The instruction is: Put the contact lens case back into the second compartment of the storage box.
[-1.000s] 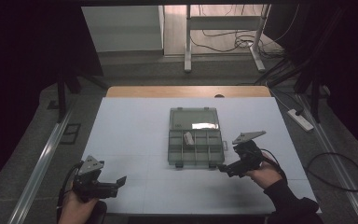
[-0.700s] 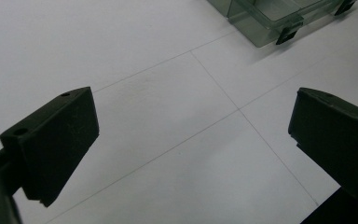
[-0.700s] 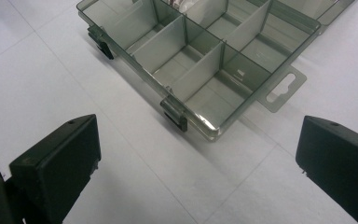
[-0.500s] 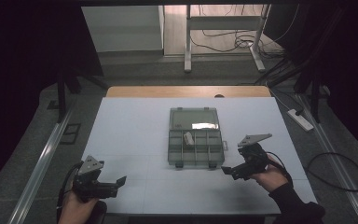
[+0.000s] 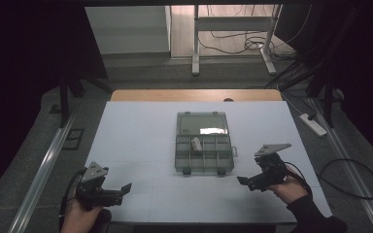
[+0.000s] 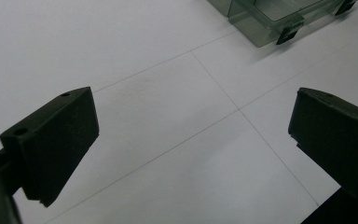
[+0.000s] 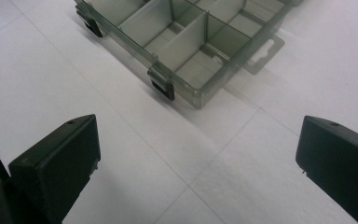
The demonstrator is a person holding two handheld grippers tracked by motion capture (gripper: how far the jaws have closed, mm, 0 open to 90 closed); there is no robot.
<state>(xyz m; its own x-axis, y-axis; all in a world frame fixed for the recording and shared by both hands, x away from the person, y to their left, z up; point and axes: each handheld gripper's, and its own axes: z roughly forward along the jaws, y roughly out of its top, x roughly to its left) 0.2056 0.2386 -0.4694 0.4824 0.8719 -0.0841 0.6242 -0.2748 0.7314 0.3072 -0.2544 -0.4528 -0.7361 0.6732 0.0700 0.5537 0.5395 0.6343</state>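
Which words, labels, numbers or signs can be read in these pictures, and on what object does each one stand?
None can be read.
The compartment box is plain clear plastic; its open lid shows only a bright reflection, no print.
The small pale item in one compartment is too small to tell if it is marked.
The black jaws of the left gripper and right gripper carry no markings.
The white table bears only thin lines.

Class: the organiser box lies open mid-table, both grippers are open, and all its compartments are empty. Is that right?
Not all are empty: the high view shows a small pale item in one compartment of the box. The box is open mid-table, and the left gripper and right gripper are open.
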